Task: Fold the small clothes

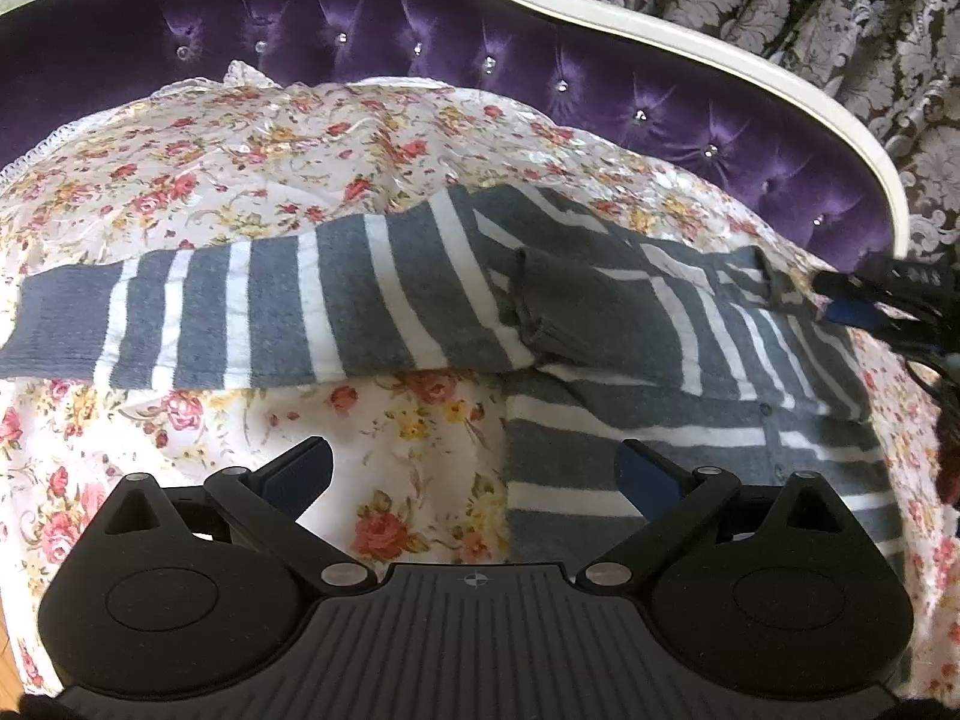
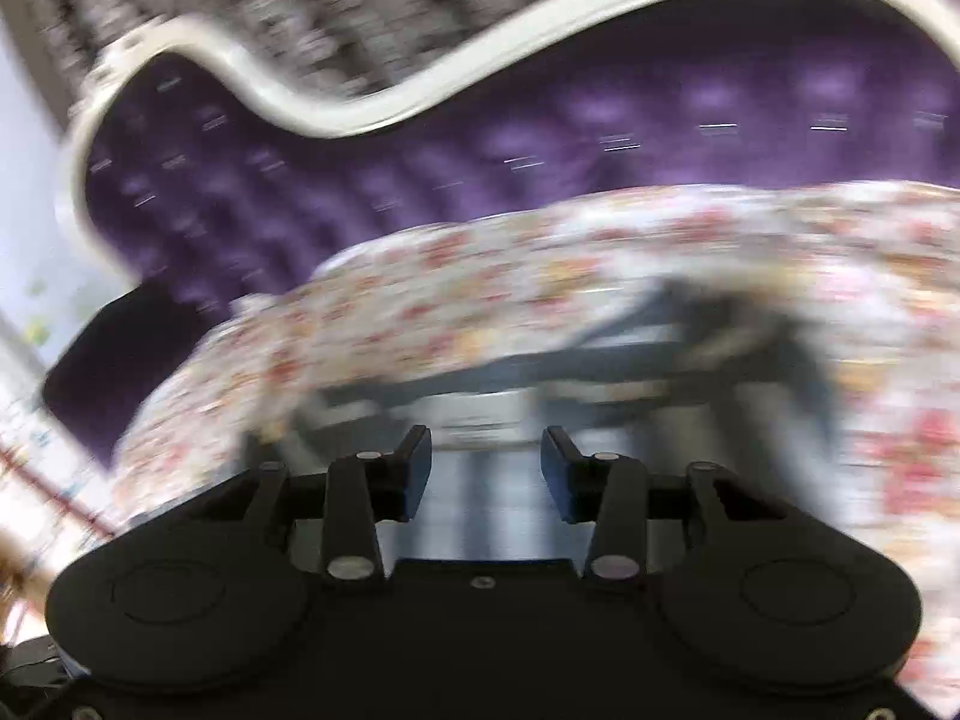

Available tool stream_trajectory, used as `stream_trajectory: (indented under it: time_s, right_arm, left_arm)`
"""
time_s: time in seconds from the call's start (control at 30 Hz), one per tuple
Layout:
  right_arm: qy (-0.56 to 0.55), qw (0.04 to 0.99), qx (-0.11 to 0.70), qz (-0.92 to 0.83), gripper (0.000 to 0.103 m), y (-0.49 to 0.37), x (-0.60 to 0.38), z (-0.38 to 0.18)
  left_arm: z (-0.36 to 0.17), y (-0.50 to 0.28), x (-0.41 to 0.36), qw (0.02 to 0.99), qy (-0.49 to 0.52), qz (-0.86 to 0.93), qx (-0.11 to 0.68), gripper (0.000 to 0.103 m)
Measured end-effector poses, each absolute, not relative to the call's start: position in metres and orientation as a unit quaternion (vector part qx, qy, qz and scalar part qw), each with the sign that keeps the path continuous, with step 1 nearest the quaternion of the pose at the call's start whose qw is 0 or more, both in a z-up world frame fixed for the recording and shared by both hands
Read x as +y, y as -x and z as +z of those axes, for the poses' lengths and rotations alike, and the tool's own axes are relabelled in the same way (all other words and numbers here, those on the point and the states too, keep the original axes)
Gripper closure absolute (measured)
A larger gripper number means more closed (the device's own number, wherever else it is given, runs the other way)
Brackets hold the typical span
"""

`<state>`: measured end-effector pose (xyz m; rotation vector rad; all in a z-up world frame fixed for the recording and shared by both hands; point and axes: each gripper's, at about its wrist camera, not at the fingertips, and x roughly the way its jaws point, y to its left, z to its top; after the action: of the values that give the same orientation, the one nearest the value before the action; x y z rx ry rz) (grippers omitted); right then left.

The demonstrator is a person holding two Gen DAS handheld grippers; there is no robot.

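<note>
Left gripper (image 1: 477, 468) hangs wide apart over the bed, its two blue-padded fingers (image 1: 300, 471) splayed toward 10 and 2 o'clock with nothing between them. One finger sits above the floral bedspread (image 1: 252, 162), the other above the lower body of the grey-and-white striped garment (image 1: 372, 306); whether either pad touches the cloth cannot be told.

That striped garment lies spread on the bedspread across the middle of the left wrist view. One long sleeve runs out toward 9 o'clock, its plain grey cuff at the far end. A second sleeve is folded in over the chest, its dark cuff near the centre. The body runs down toward 5 o'clock, with a row of small buttons along it.

At 3 o'clock in the same view the right gripper (image 1: 864, 300) reaches in beside the garment's far edge, only its dark tip and a blue pad showing.

From the right wrist view, heavily blurred, the right gripper (image 2: 486, 468) has its fingers parted by a moderate gap, released, holding nothing. Striped cloth (image 2: 480, 384) lies smeared just beyond them at 12 o'clock.

Behind the bed a purple tufted headboard (image 1: 480, 30) with a cream frame curves from 11 to 3 o'clock, and patterned curtains (image 1: 780, 0) hang at 1 o'clock.
</note>
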<state>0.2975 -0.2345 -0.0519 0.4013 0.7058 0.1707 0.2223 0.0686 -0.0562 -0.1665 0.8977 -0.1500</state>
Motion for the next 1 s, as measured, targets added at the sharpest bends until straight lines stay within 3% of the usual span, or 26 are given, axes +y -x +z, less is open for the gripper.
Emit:
stream_trajectory:
  time_s: [0.2, 0.43, 0.47, 0.5, 0.53, 0.83, 0.93, 1.0]
  right_arm:
    - [-0.187, 0.919, 0.344, -0.036, 0.051, -0.277, -0.298, -0.060]
    - [-0.176, 0.910, 0.373, -0.038, 0.051, -0.272, -0.296, -0.082]
    - [-0.172, 0.910, 0.376, -0.039, 0.054, -0.273, -0.295, -0.084]
    - [-0.166, 0.909, 0.379, -0.042, 0.069, -0.274, -0.291, -0.086]
    - [-0.159, 0.909, 0.384, -0.043, 0.095, -0.275, -0.288, -0.088]
    - [-0.124, 0.902, 0.401, -0.107, 0.098, -0.266, -0.302, -0.096]
    - [-0.147, 0.915, 0.364, -0.089, 0.087, -0.256, -0.305, -0.087]
    - [-0.143, 0.927, 0.337, -0.082, 0.087, -0.254, -0.300, -0.078]
  left_arm:
    - [-0.060, -0.220, 0.058, 0.893, 0.067, -0.082, 0.438, 0.002]
    - [-0.066, -0.219, 0.054, 0.888, 0.064, -0.089, 0.447, 0.002]
    - [-0.067, -0.219, 0.053, 0.887, 0.065, -0.089, 0.449, 0.002]
    - [-0.067, -0.219, 0.054, 0.886, 0.066, -0.090, 0.449, 0.002]
    - [-0.067, -0.219, 0.054, 0.886, 0.067, -0.091, 0.450, 0.002]
    - [-0.066, -0.218, 0.053, 0.886, 0.070, -0.092, 0.449, 0.002]
    - [-0.067, -0.218, 0.053, 0.886, 0.071, -0.091, 0.450, 0.002]
    - [-0.068, -0.219, 0.053, 0.885, 0.072, -0.089, 0.451, 0.002]
